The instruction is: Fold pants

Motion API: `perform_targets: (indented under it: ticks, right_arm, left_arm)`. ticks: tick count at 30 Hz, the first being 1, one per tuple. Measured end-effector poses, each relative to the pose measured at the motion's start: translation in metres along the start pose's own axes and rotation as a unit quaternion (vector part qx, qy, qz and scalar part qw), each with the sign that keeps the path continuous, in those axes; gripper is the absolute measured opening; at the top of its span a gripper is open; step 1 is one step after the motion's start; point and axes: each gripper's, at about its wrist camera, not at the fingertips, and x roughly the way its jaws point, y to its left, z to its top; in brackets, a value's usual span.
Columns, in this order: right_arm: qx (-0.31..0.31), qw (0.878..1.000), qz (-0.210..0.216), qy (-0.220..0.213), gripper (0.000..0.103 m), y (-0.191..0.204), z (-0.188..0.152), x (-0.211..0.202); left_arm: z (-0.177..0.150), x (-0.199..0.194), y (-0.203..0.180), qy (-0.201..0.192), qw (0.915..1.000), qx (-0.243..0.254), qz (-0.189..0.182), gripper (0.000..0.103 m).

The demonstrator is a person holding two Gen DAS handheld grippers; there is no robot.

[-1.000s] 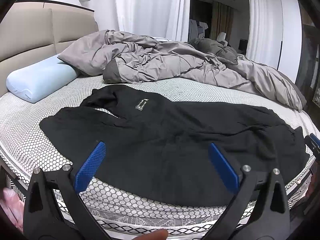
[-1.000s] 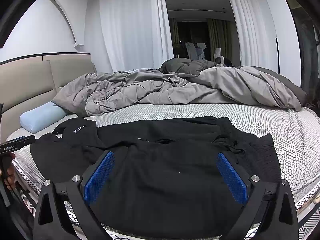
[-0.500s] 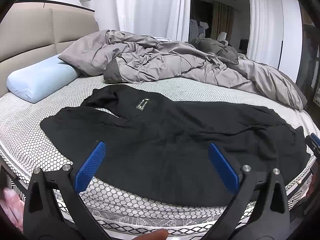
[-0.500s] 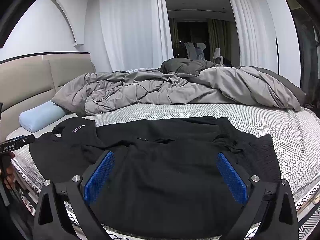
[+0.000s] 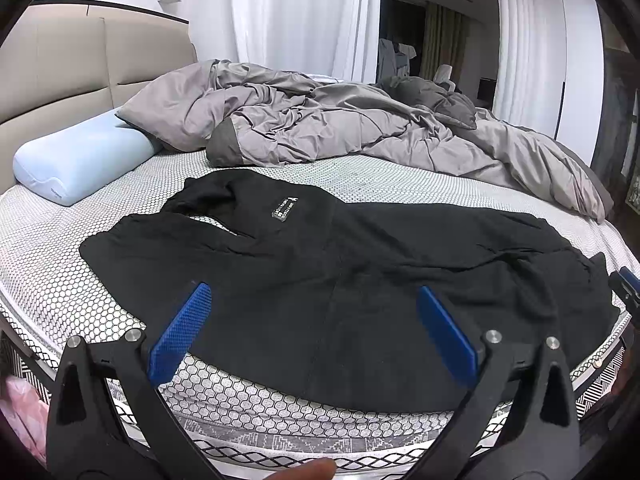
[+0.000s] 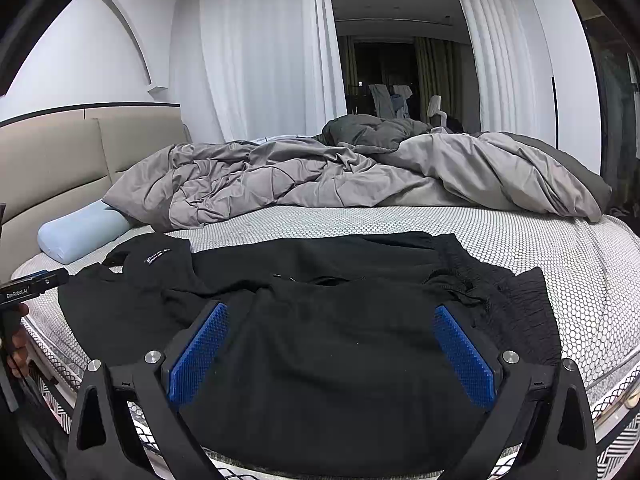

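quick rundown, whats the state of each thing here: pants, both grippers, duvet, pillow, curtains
black pants: spread out on the mattress, not folded, label patch facing up
left gripper: open, holding nothing, above the near edge of the pants
right gripper: open, holding nothing, above the pants
grey duvet: crumpled in a heap at the far side of the bed
blue pillow: lying against the headboard
white curtains: parted, dark room behind

Bed (image 5: 360,176): pants (image 5: 340,280), duvet (image 5: 340,128), pillow (image 5: 76,164)
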Motion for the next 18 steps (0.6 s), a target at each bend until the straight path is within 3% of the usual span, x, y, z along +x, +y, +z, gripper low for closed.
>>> perform_targets:
  ticks: [18]
  right_arm:
    - [-0.001, 1.0, -0.001, 0.001, 0.103, 0.0002, -0.0003, 0.0005]
  left_arm:
    - [-0.0006, -0.0004, -0.0008, 0.001, 1.0, 0.0, 0.0, 0.102]
